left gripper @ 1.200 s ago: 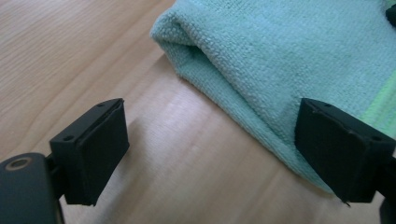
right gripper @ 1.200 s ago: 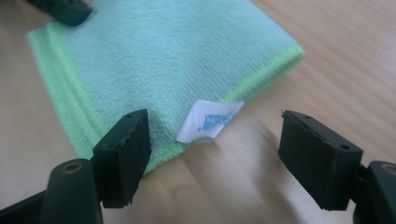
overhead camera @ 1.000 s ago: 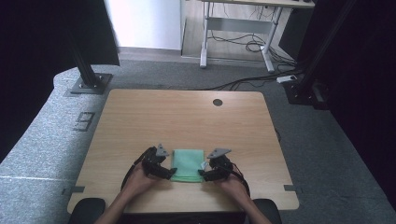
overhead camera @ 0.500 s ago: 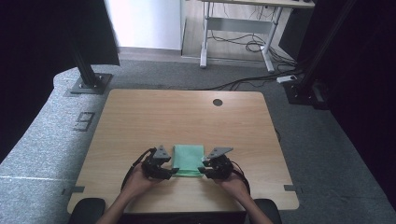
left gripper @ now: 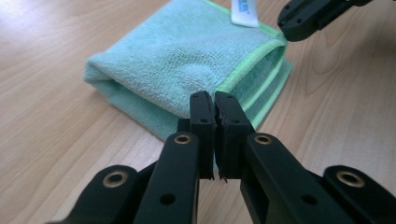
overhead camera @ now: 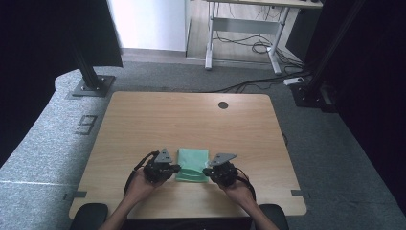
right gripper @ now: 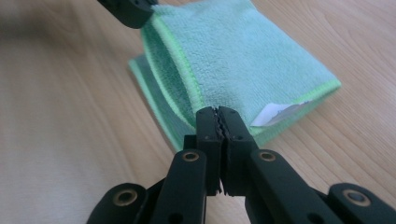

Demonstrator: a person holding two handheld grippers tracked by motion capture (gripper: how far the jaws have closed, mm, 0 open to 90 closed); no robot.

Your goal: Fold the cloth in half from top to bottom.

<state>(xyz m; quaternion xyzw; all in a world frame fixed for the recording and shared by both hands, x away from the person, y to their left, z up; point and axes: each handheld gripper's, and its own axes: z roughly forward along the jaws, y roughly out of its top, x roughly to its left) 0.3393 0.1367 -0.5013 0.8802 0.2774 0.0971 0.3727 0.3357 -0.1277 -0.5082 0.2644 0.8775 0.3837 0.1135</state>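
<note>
Folded green microfibre cloth (overhead camera: 193,164) lies near the desk's (overhead camera: 191,115) front edge, between both tools. Left tool (left gripper: 214,103) and right tool (right gripper: 217,115) each pinch a near hemmed corner, jaws pressed together. Soft, light, floppy; hemmed corners look the surest hold.

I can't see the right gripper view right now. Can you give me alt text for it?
The right gripper, its two black jaws closed together, pinches a corner of a folded mint-green microfibre cloth with a lighter green hem lying on a light wooden table. A white label sticks out near the jaws, and the left gripper touches the cloth's far corner.
</note>
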